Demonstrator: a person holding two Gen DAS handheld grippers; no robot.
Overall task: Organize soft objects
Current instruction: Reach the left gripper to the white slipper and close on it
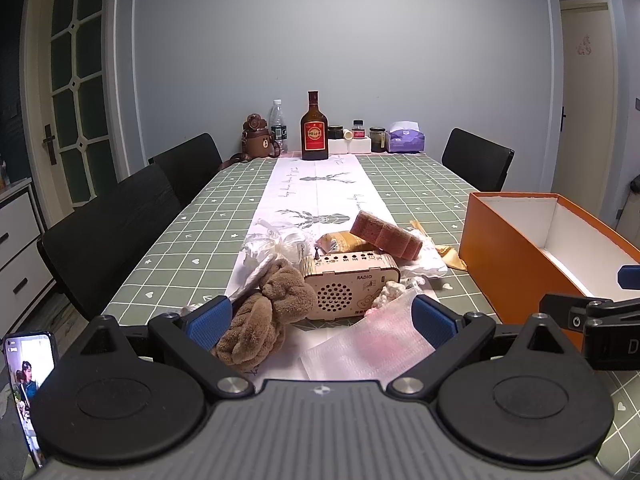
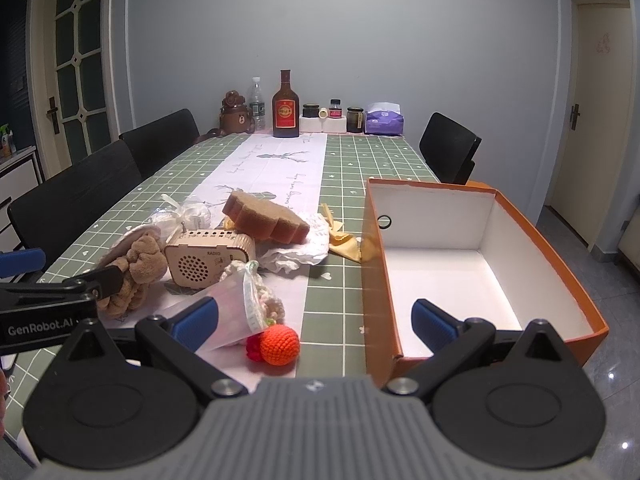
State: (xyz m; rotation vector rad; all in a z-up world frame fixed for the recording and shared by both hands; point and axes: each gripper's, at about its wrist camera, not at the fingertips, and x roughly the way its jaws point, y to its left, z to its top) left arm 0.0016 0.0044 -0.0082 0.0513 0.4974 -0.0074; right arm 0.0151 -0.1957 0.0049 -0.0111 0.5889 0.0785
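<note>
A pile of soft things lies on the table runner: a brown plush scrunchie, a brown sponge, a white foam pouch with crochet inside, an orange crochet ball and a yellow cloth. A wooden radio stands among them. My left gripper is open, just before the scrunchie and pouch. My right gripper is open, straddling the near wall of the empty orange box.
Bottles, jars, a bear-shaped flask and a tissue box line the table's far end. Black chairs stand on both sides. A phone sits at the left gripper's near left. White crumpled plastic lies under the sponge.
</note>
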